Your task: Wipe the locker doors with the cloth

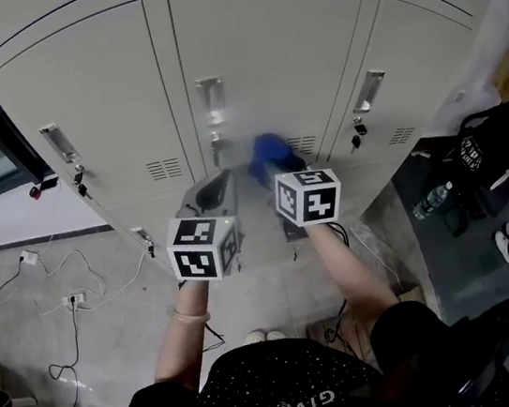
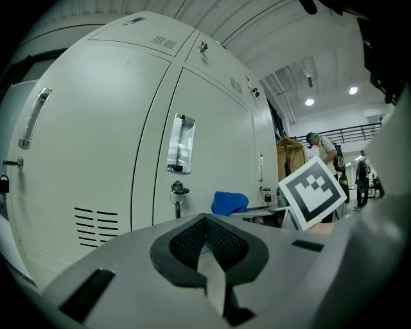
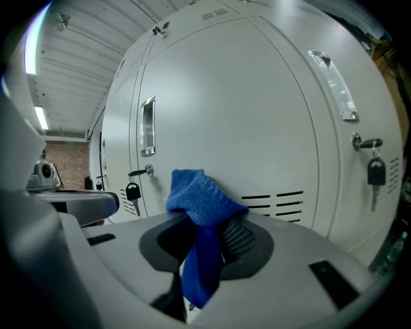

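Observation:
A row of pale grey locker doors stands in front of me. My right gripper is shut on a blue cloth, held at the lower part of the middle door by its vent slots; contact with the door cannot be told. In the right gripper view the cloth bunches above the right gripper and hangs down between its jaws. My left gripper hovers just left of it, below the middle door's handle. In its own view the left gripper is shut and empty, with the cloth beyond.
Padlocks and keys hang from the door locks. A black bag and a water bottle lie on the floor at the right. Cables trail at the left. A person stands far off.

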